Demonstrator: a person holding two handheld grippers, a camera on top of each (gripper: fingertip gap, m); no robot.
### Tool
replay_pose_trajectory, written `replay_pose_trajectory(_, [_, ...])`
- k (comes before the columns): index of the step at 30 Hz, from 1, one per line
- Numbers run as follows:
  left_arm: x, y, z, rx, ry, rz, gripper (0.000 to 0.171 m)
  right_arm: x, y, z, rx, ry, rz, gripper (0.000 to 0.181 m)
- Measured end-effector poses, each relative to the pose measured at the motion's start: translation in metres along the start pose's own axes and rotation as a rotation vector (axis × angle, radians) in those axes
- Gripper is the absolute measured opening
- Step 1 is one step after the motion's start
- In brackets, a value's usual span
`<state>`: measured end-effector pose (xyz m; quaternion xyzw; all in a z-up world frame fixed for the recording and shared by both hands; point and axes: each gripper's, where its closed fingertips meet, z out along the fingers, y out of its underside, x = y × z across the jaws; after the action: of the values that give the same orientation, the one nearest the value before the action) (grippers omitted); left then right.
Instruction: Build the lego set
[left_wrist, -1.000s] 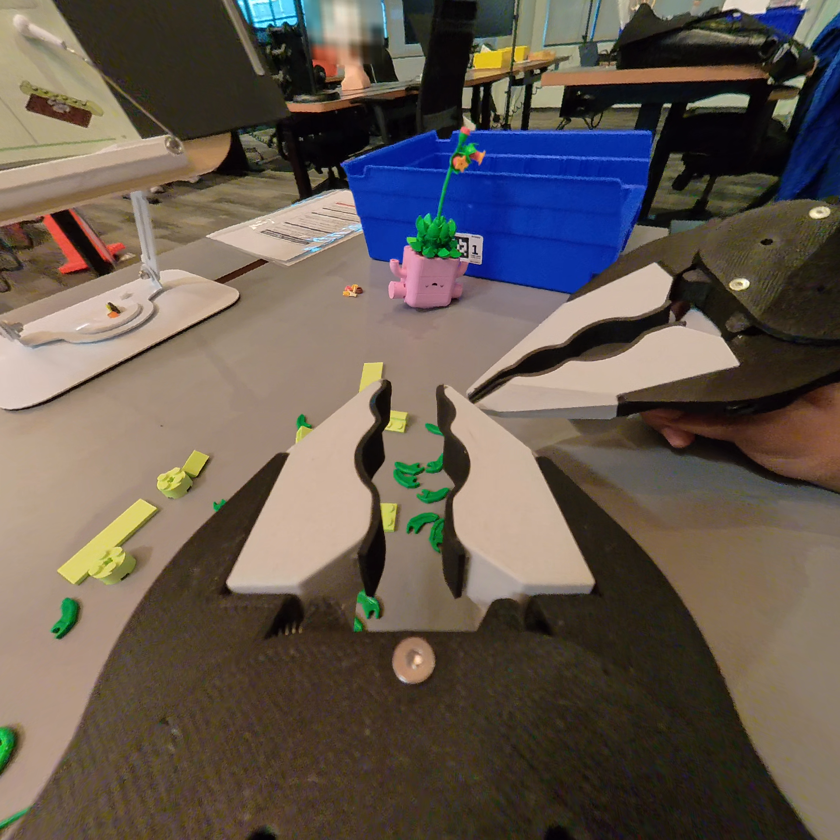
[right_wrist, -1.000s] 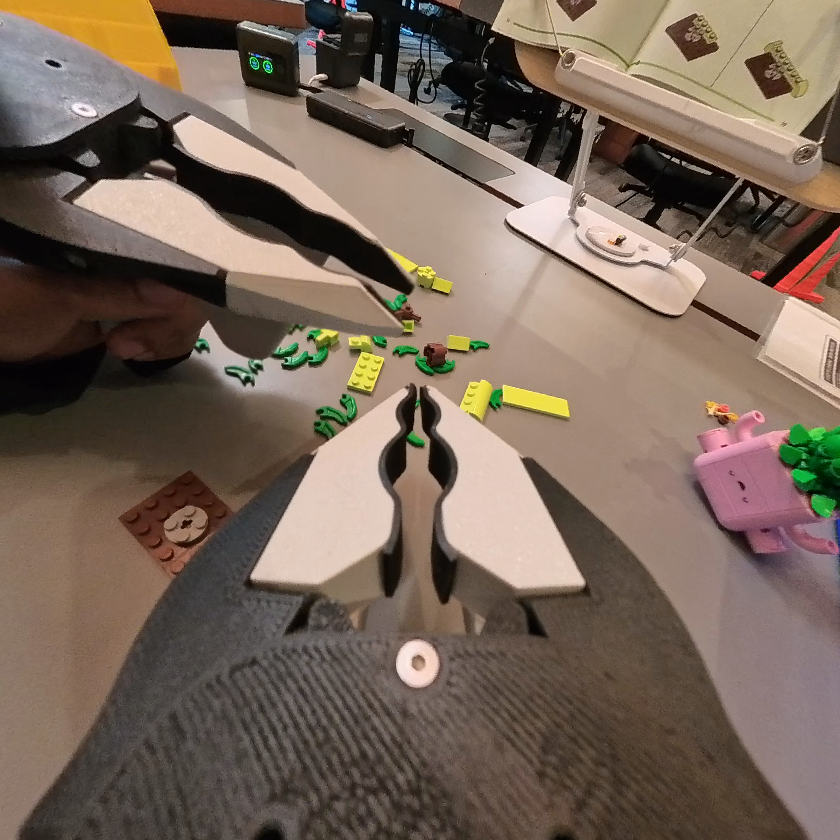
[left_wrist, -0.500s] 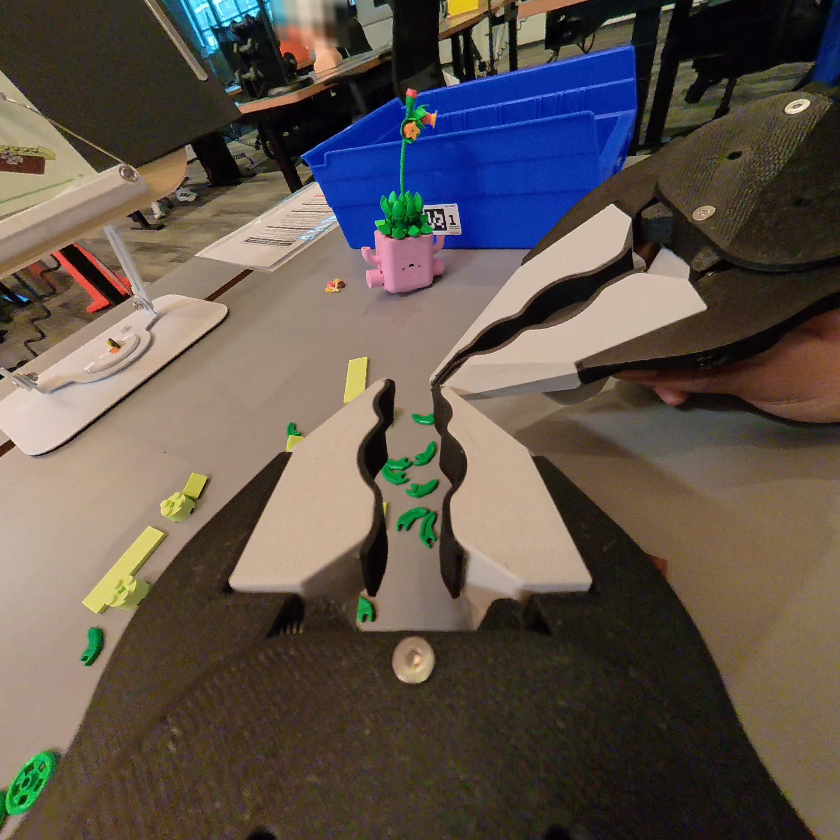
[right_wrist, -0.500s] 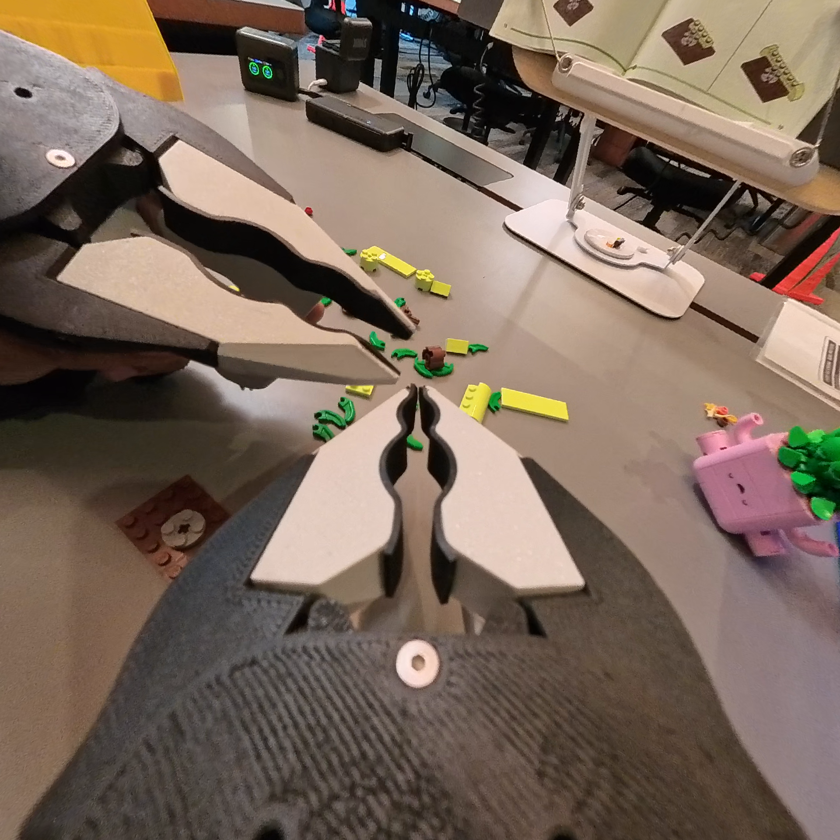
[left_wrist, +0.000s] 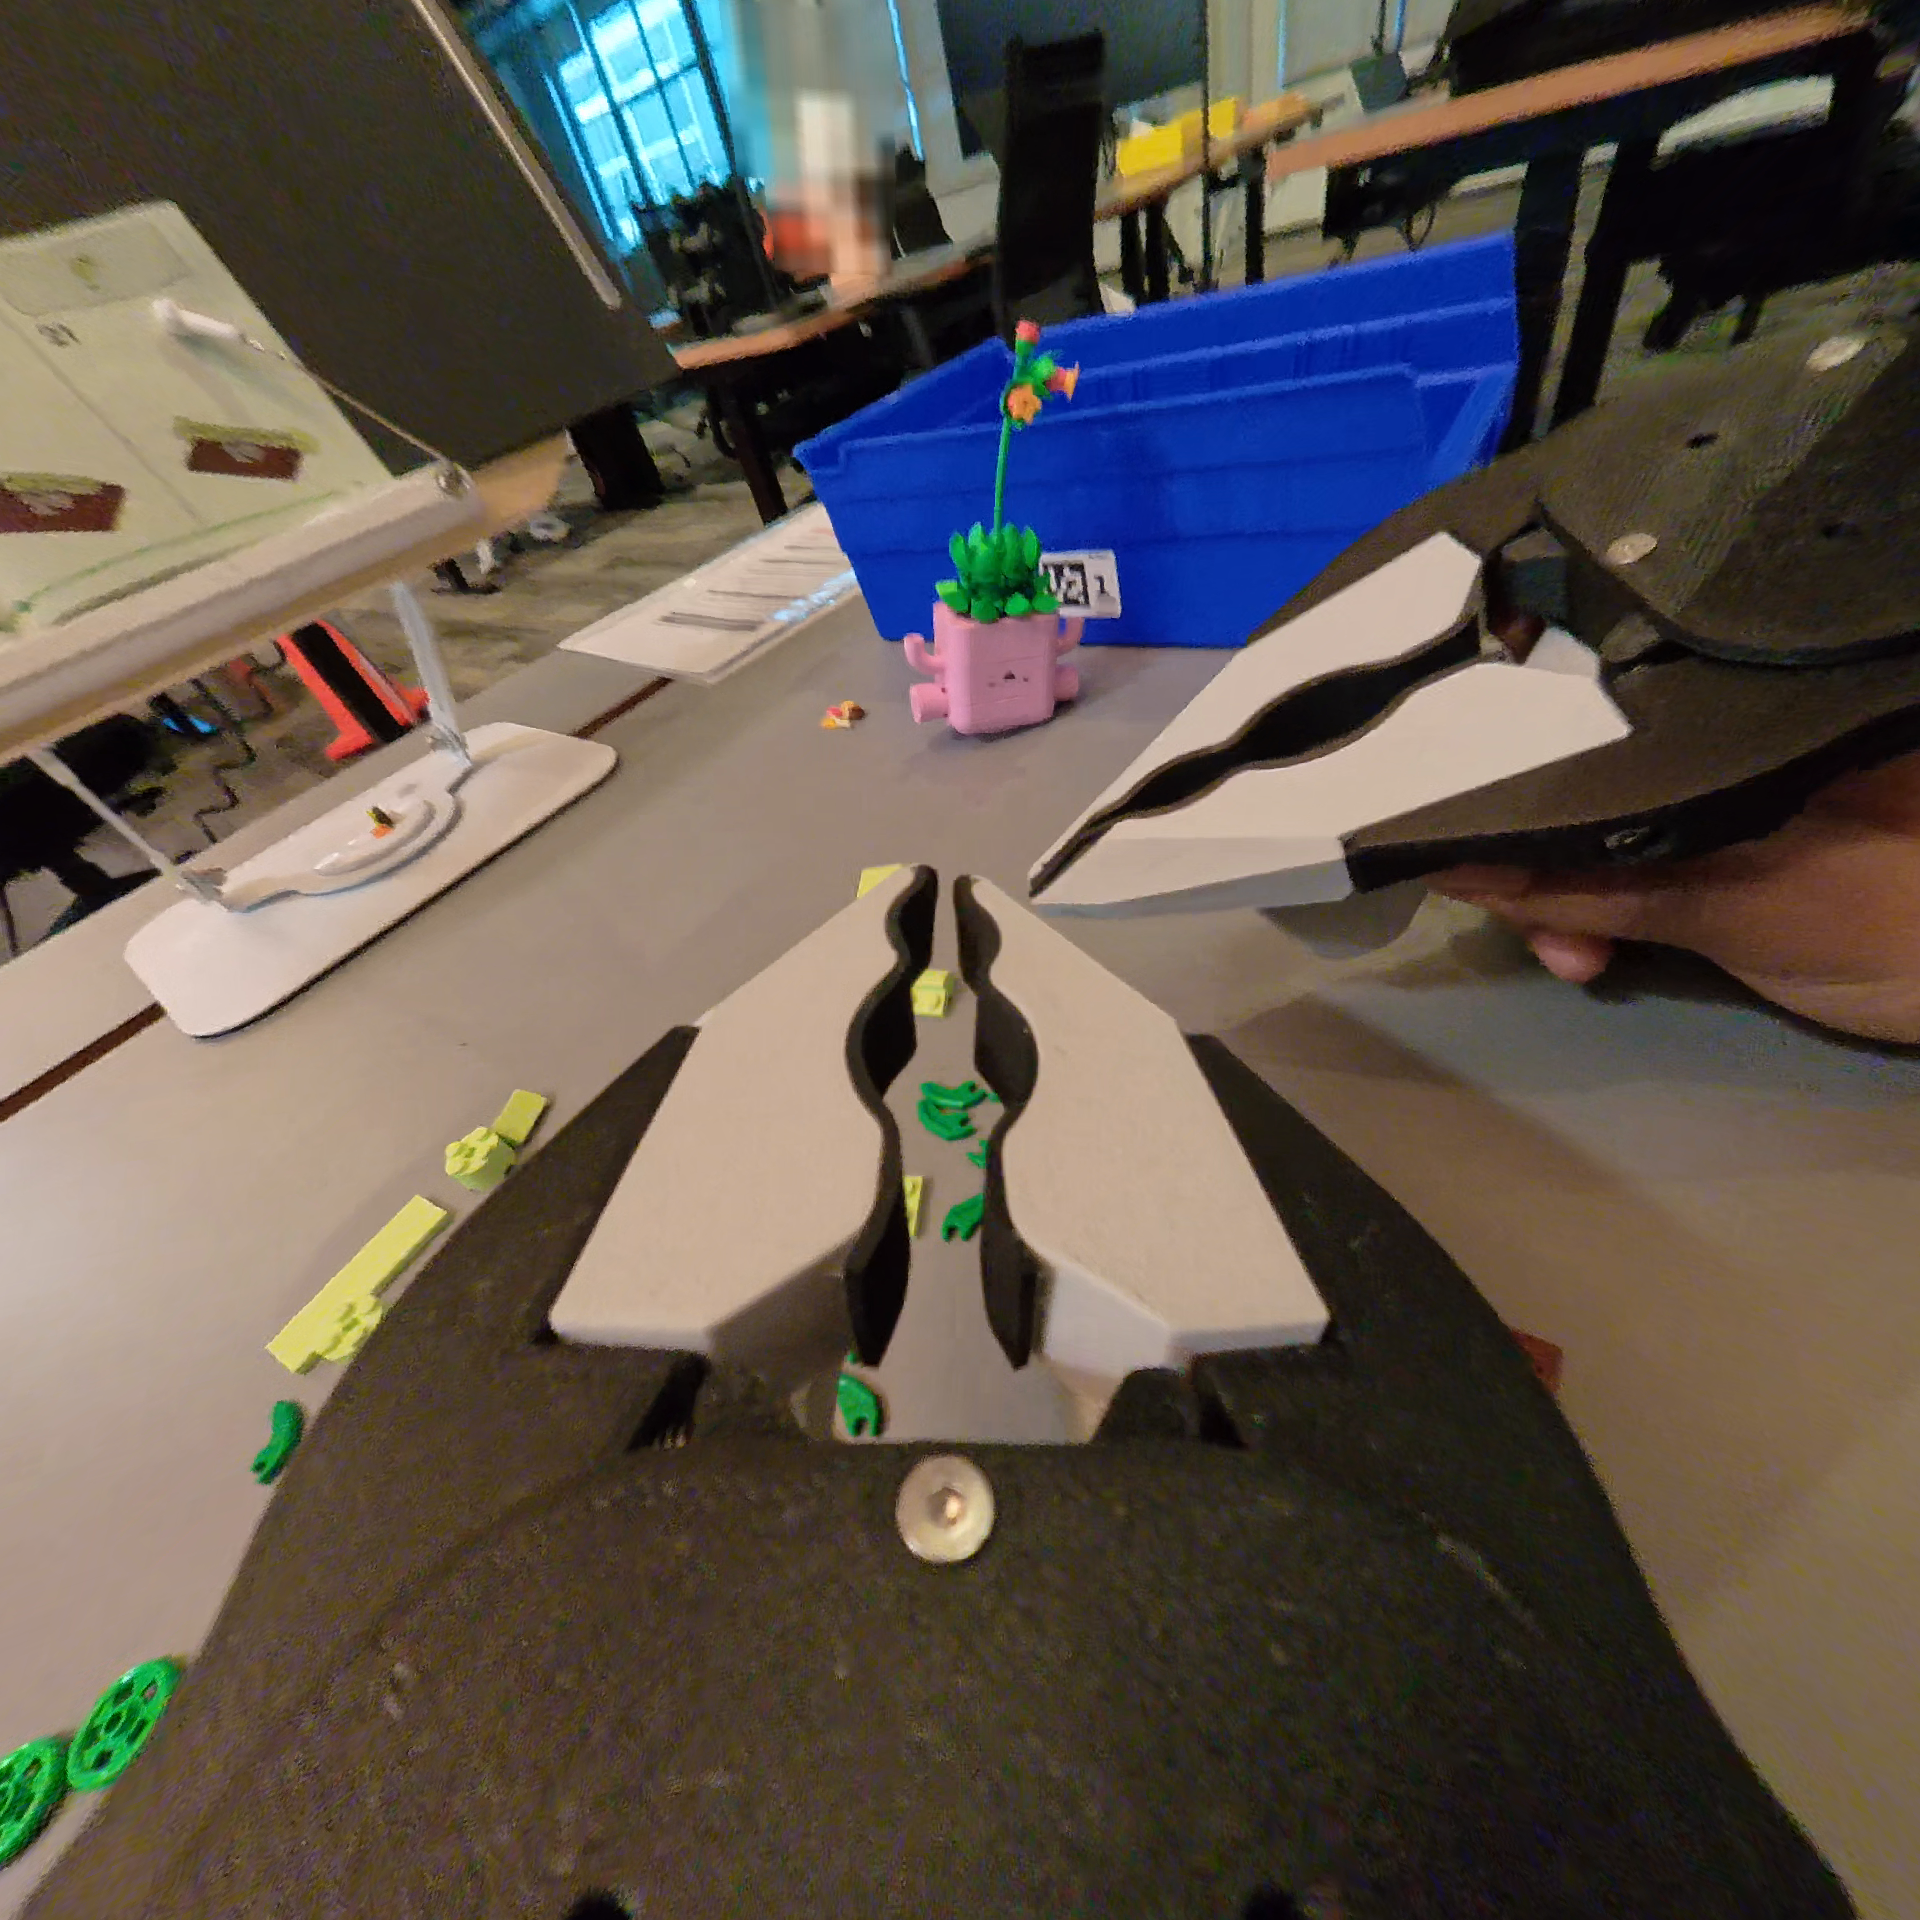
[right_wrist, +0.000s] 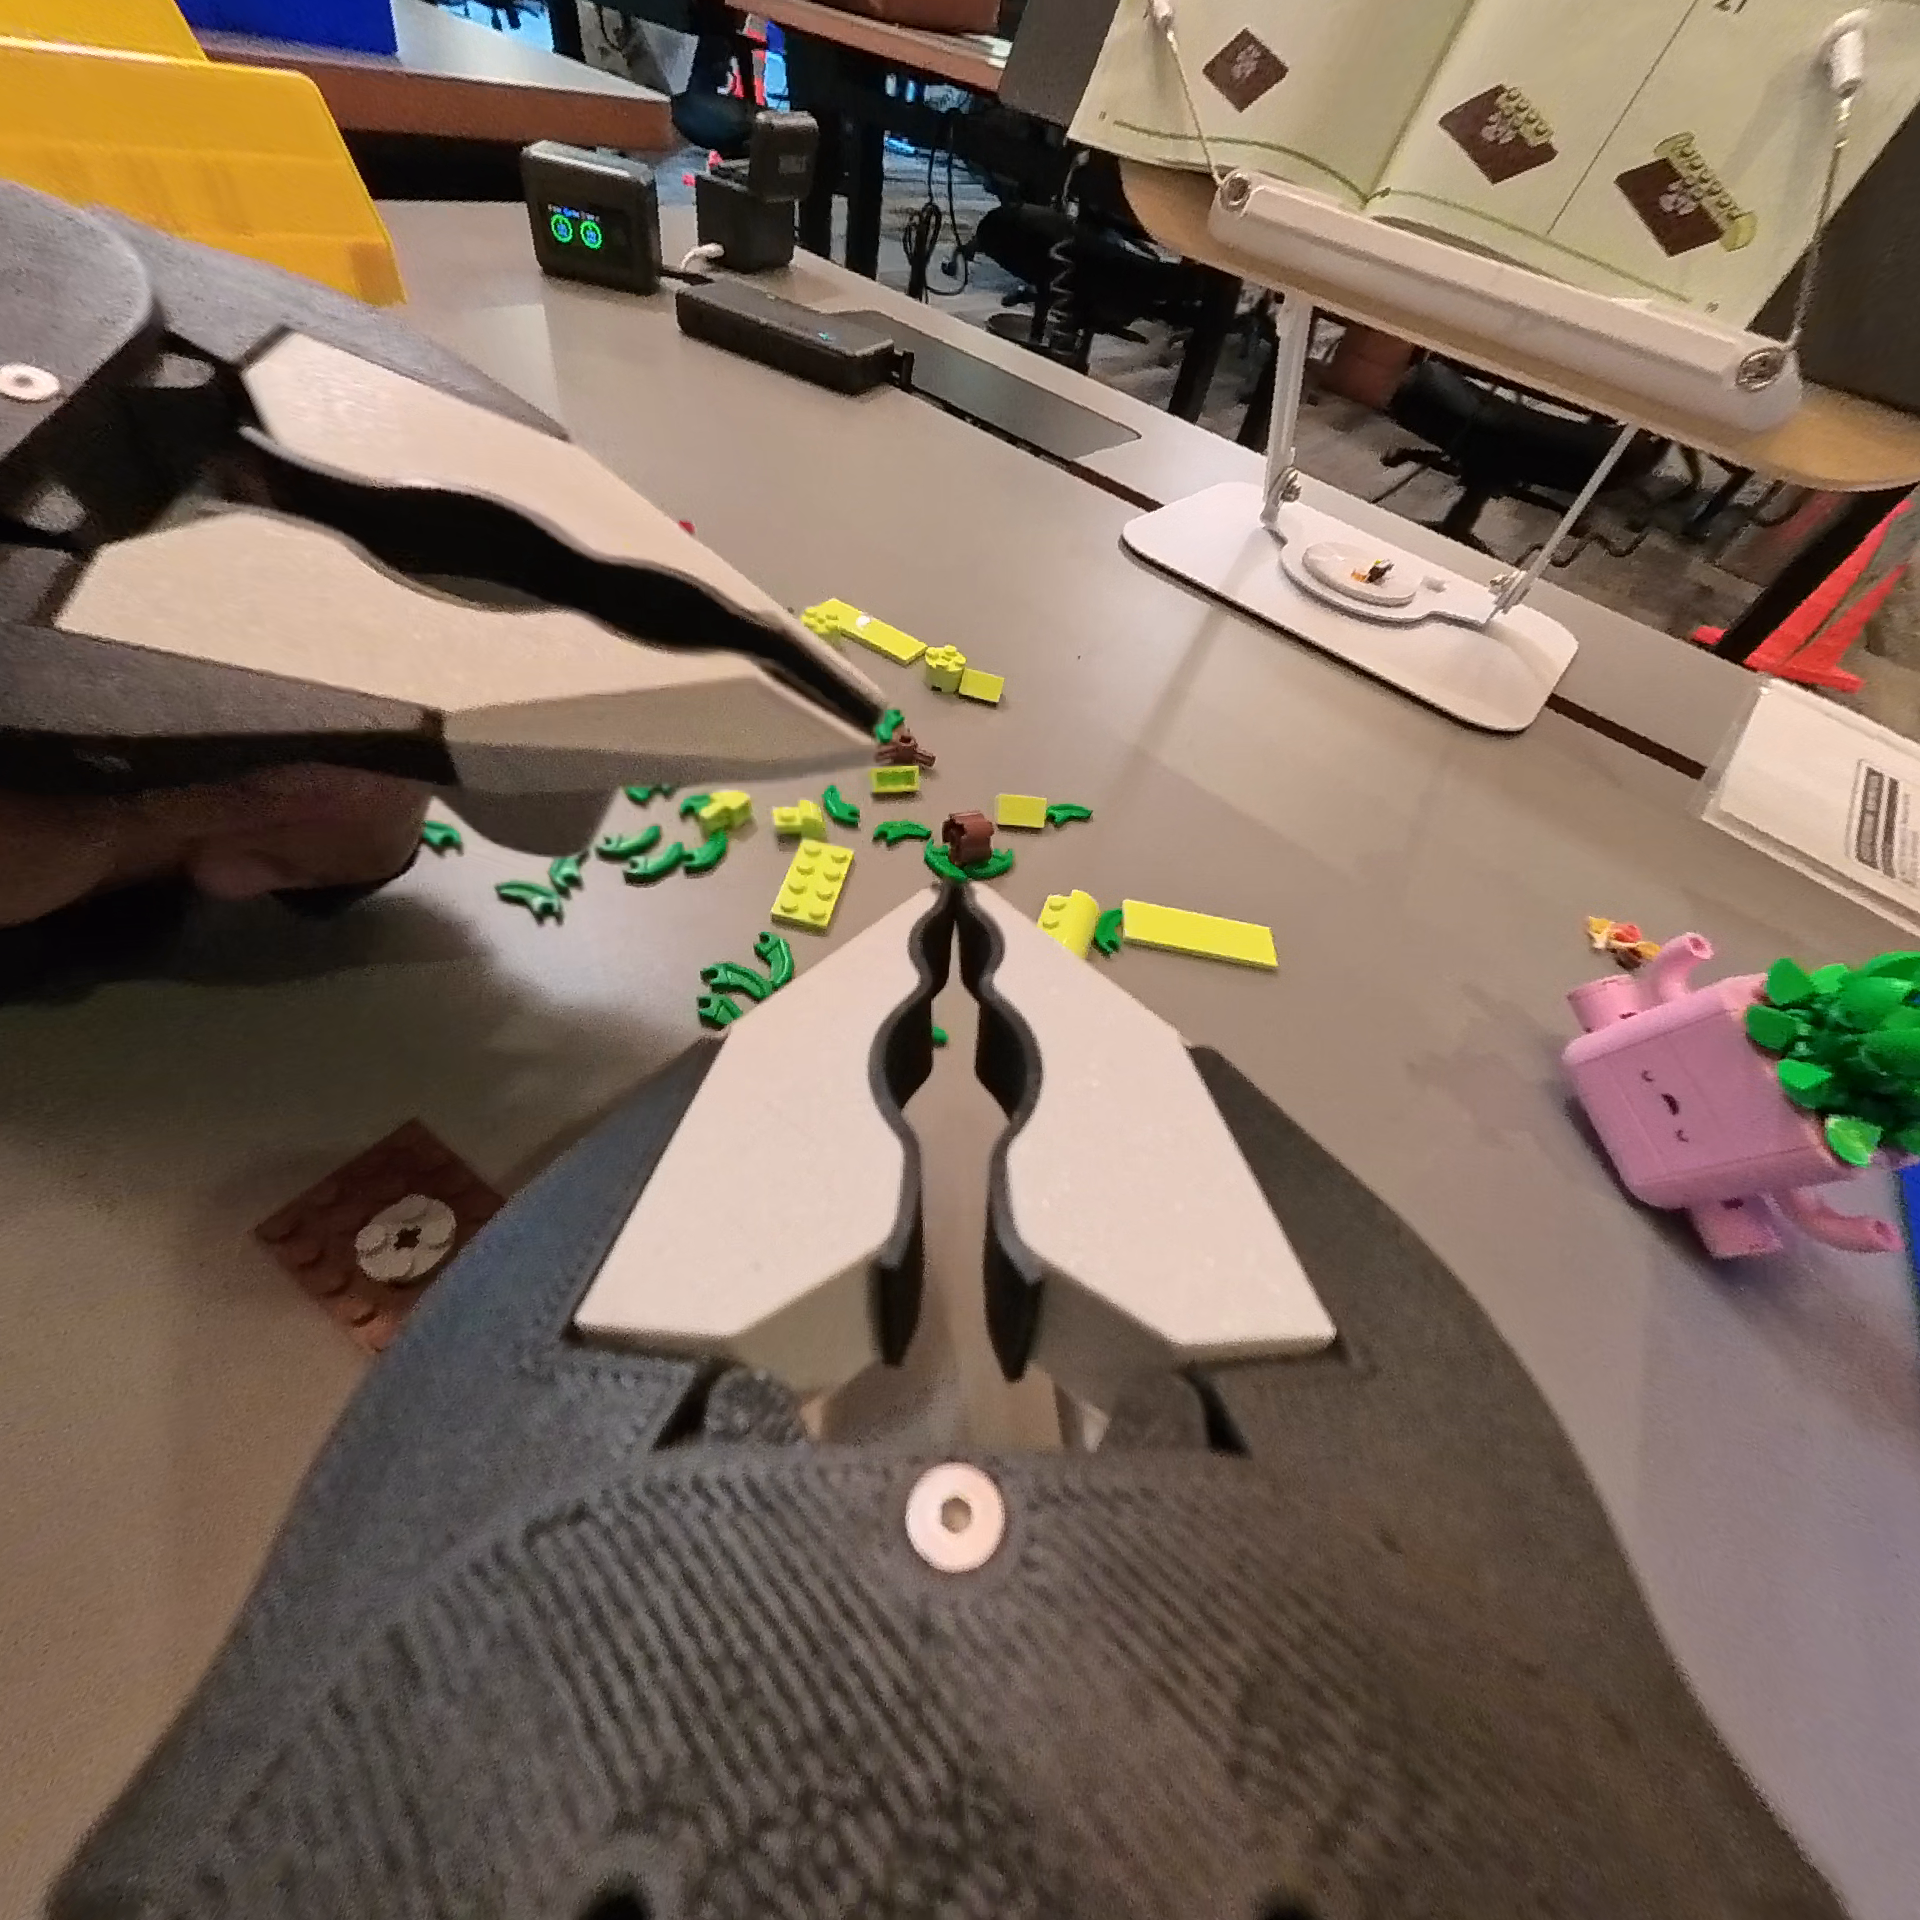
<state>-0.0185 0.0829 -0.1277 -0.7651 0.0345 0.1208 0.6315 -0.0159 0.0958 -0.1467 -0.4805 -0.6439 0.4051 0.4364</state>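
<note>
The right hand-held gripper (right_wrist: 954, 906) is seen nearly closed and empty, the left hand-held gripper (left_wrist: 935, 883) narrowed, apparently empty. Loose green pieces (right_wrist: 644, 857) are scattered on the worktop (right_wrist: 1299, 790) beyond; a pink pot (left_wrist: 995, 670) is stood farther off.

pink pot model (right_wrist: 1704, 1101): right wrist view chops it at the right edge, so the stalk's gone, just leaves and body
brown plate (right_wrist: 343, 1236): near corner tucked under the right gripper's body
green wheels (left_wrist: 94, 1735): bottom-left in the left wrist view, one sliced by the edge
instruction booklet (left_wrist: 156, 416): smeared, can't make out the steps
background desks (left_wrist: 1143, 187): all blurry
</note>
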Motion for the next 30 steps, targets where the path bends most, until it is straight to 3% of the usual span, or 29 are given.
replay_pose_trajectory(8, [0.031,-0.019,-0.005,0.038,0.071,0.036,0.000,0.004,-0.002,-0.002,0.018,0.004,0.027,0.000])
replay_pose_trajectory(15, [0.066,-0.045,-0.013,0.089,0.188,-0.049,0.000,0.004,-0.002,-0.002,0.021,0.006,0.029,0.000])
replay_pose_trajectory(22, [0.094,-0.045,-0.012,0.071,0.280,-0.108,0.000,0.006,-0.004,-0.004,0.036,0.005,0.046,0.000])
replay_pose_trajectory(25, [0.079,-0.044,-0.012,0.069,0.258,-0.108,0.000,0.005,-0.004,-0.003,0.032,0.002,0.041,0.000])
replay_pose_trajectory(30, [-0.020,-0.010,-0.023,0.004,0.115,-0.170,0.000,0.002,-0.004,-0.003,0.030,-0.004,0.023,0.000])
